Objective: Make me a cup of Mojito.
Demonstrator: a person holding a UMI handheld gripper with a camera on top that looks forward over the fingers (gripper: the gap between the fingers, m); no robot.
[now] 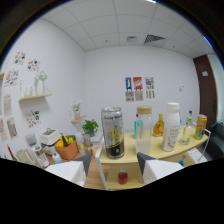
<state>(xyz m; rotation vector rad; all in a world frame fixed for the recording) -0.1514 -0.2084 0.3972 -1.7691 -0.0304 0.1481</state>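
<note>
A tall silver, black and yellow can (112,132) stands upright on the yellow table (165,151). My gripper (114,163) is open. Its dark fingertips (83,161) sit low at either side of the can's base, with a gap on each side. To the right of the can stand a clear bottle with a cork-coloured lid (144,131), an amber bottle (159,125), a white bottle (171,127) and an orange can (200,126). A small red-filled item (122,176) sits on the lower shelf between the fingers.
An orange bowl of yellow fruit (67,148) and a white appliance (48,137) stand to the left. A potted plant (90,127) stands behind the can. White walls carry posters (137,88), and a dark door (207,85) is at the right.
</note>
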